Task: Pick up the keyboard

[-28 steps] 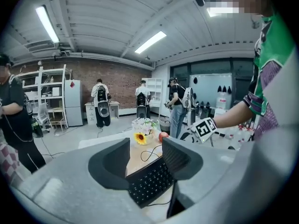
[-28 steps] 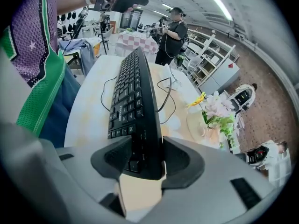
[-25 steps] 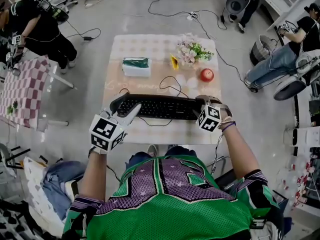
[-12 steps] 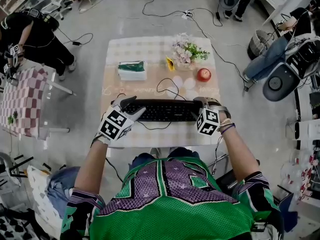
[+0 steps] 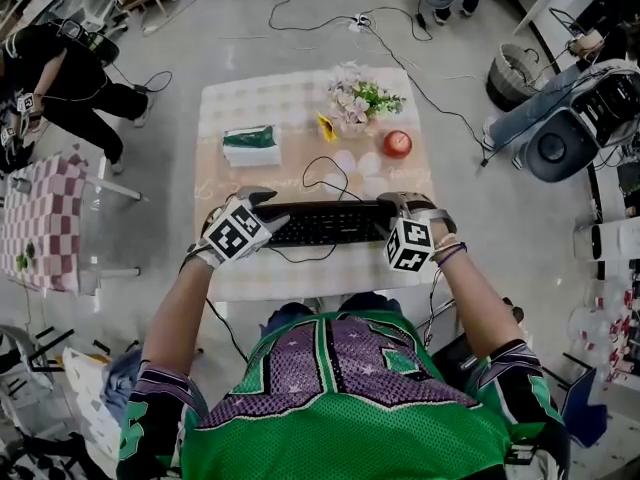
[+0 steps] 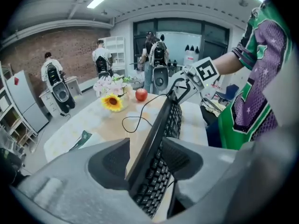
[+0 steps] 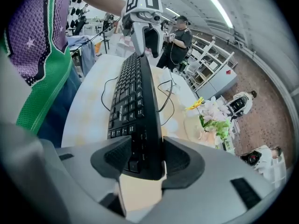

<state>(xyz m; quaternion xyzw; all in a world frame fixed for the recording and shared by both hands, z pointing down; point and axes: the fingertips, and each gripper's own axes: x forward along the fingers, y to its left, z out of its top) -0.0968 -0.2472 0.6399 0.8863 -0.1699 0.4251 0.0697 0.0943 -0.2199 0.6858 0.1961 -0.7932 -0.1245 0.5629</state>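
Note:
A black keyboard (image 5: 330, 222) lies across the near part of the table (image 5: 300, 103), its cable (image 5: 325, 180) looping behind it. My right gripper (image 5: 405, 204) grips its right end; in the right gripper view both pads (image 7: 114, 157) press on the keyboard (image 7: 135, 97). At the keyboard's left end is my left gripper (image 5: 262, 202). In the left gripper view this gripper (image 6: 145, 158) straddles the keyboard (image 6: 161, 139), with a strip of table showing between the left pad (image 6: 110, 158) and the keyboard's back edge. The right gripper (image 6: 180, 85) shows at the far end.
Behind the keyboard stand a green and white tissue pack (image 5: 250, 145), a flower bouquet (image 5: 355, 98), a small sunflower (image 5: 325, 126) and a red apple (image 5: 398, 144). A checkered table (image 5: 35, 218) is at the left. People and chairs ring the room; cables run over the floor.
My left gripper has come down and forward from the table's near left edge onto the keyboard's left end. The right gripper has stayed on the right end.

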